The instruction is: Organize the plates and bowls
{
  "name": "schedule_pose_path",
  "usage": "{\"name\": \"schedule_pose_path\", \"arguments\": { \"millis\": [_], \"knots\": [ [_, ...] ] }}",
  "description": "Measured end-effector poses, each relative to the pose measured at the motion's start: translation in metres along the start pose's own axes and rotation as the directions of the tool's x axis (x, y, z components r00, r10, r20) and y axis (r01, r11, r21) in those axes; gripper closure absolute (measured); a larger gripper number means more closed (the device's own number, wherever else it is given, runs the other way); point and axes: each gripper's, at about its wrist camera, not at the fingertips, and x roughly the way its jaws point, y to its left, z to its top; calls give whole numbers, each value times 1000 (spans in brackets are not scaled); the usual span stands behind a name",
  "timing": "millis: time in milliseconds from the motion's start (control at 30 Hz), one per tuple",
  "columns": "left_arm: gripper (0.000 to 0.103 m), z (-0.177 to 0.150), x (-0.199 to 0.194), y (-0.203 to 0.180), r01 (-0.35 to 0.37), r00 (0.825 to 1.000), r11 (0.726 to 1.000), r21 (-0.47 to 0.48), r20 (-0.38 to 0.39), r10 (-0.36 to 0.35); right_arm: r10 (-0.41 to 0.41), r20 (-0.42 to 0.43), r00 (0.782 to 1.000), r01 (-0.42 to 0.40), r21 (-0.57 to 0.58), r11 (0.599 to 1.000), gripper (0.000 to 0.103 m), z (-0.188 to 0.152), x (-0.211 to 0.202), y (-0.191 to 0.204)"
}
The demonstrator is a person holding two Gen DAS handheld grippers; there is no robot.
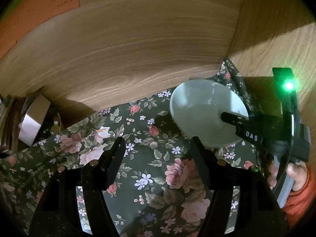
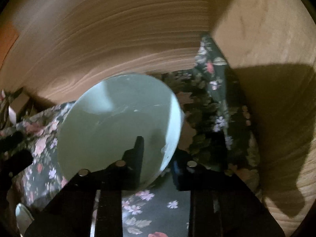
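A pale green bowl (image 1: 205,112) is held tilted above the floral cloth (image 1: 142,158) near the back right corner of a wooden compartment. My right gripper (image 1: 227,118) is shut on its rim, one finger inside the bowl. In the right wrist view the bowl (image 2: 118,126) fills the centre, with my right gripper (image 2: 156,154) clamped on its right rim and one finger (image 2: 138,150) inside. My left gripper (image 1: 158,144) is open and empty, low over the cloth to the left of the bowl.
Wooden back wall (image 1: 138,49) and right side wall (image 1: 276,39) close in the space. A small cardboard box (image 1: 33,118) sits at the far left. An orange paper (image 1: 39,6) is stuck on the wall at upper left.
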Motion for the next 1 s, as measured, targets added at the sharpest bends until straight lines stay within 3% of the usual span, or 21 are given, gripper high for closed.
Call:
{"name": "schedule_pose_path", "arguments": {
  "millis": [200,433,600,767,1000],
  "knots": [
    [36,-7,17,11,13,997,997,-71,-73,-18,37,-33,999,-39,-77,996,86,-14,-9,24],
    [38,-19,32,12,14,992,997,-79,-122,-23,84,-48,995,-88,-85,992,86,-26,-20,37],
    [55,-23,44,10,13,987,996,-84,-161,-26,108,-57,993,-112,-88,990,86,-28,-13,47],
    [74,-27,52,15,59,980,990,-125,-182,-81,110,-48,993,-115,-97,989,86,-24,-9,49],
    [77,-29,53,7,23,986,995,-96,-163,-38,122,-46,991,-126,-85,988,86,-26,-13,44]
  ]
}}
